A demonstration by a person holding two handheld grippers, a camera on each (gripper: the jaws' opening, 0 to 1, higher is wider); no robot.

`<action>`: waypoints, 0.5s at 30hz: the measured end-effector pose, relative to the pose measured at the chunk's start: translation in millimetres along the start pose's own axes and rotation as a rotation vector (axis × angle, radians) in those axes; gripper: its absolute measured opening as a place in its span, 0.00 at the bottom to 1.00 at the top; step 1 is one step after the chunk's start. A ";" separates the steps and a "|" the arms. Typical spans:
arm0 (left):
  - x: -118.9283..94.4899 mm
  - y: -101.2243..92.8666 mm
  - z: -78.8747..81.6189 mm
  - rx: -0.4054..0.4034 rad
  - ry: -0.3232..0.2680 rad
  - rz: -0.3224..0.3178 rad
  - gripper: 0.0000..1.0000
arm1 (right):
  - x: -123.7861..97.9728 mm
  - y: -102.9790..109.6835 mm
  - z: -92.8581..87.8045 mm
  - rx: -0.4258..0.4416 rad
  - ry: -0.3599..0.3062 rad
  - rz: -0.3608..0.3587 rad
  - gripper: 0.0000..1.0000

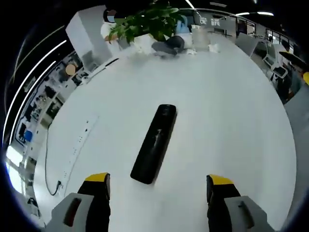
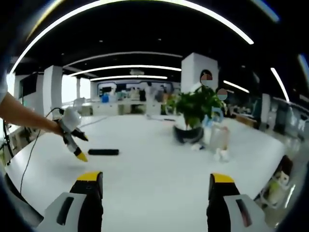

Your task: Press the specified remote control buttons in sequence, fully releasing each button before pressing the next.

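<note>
A long black remote control (image 1: 155, 143) lies flat on the white table (image 1: 217, 111), its length running away from me and a little to the right. My left gripper (image 1: 159, 186) hovers just short of its near end, open, with yellow-tipped fingers (image 1: 98, 180) standing wide on either side. In the right gripper view the same remote (image 2: 103, 152) shows small at mid-left, far off. The left gripper (image 2: 77, 145), held by a person's hand, hangs just left of it with its yellow tips pointing down. My right gripper (image 2: 154, 186) is open and holds nothing.
A white power strip (image 1: 77, 145) with a dark cable (image 1: 48, 169) lies left of the remote. A potted green plant (image 1: 149, 24) (image 2: 193, 113), a dark object (image 1: 169, 44) and small white items (image 2: 217, 140) stand at the table's far side. Office desks surround the table.
</note>
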State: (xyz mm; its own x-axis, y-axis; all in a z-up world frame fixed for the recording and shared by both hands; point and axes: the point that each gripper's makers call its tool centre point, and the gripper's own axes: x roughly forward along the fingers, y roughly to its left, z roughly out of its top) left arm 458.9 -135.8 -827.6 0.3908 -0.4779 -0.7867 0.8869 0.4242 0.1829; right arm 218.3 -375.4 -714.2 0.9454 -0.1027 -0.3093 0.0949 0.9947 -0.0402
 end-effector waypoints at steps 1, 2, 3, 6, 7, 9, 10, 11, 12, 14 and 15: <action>-5.6 -4.1 -0.5 -0.021 -0.017 -0.002 0.88 | -0.2 0.3 0.9 0.003 -0.005 0.001 0.91; -9.5 -6.7 -2.3 -0.034 -0.020 0.000 0.89 | -0.4 0.0 1.2 0.000 -0.008 -0.001 0.93; -12.8 -8.4 -2.9 -0.042 -0.030 0.011 0.90 | -0.7 -0.4 1.9 -0.007 -0.012 -0.006 0.94; -21.1 -14.8 -6.0 -0.058 -0.060 0.035 0.92 | -1.6 -0.1 3.5 -0.009 -0.022 -0.004 0.96; -25.0 -19.6 -7.0 -0.068 -0.070 0.037 0.93 | -1.7 -0.2 3.8 -0.008 -0.023 -0.004 0.97; -31.2 -24.7 -7.3 -0.090 -0.096 0.042 0.97 | -2.1 -0.7 4.5 -0.009 -0.026 -0.007 0.98; -34.1 -26.3 -7.3 -0.103 -0.103 0.045 0.97 | -2.5 -0.9 4.6 -0.009 -0.026 -0.008 0.98; -36.9 -26.7 -6.2 -0.121 -0.117 0.053 0.98 | -2.5 -1.3 4.6 -0.008 -0.026 -0.010 0.99; -42.1 -27.2 -2.7 -0.162 -0.154 0.069 0.99 | -2.8 -1.9 4.4 -0.007 -0.024 -0.012 0.99; -52.3 -29.8 2.6 -0.231 -0.213 0.089 0.99 | -3.2 -3.1 4.8 -0.004 -0.027 -0.016 0.99; -57.6 -28.9 4.8 -0.248 -0.242 0.113 0.98 | -3.8 -5.2 5.9 -0.007 -0.033 -0.028 0.99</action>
State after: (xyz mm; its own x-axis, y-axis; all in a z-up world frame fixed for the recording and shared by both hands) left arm 411.9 -124.2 -784.8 0.5559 -0.5734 -0.6018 0.7599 0.6441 0.0883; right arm 216.1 -380.1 -707.2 0.9522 -0.1296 -0.2766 0.1191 0.9914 -0.0547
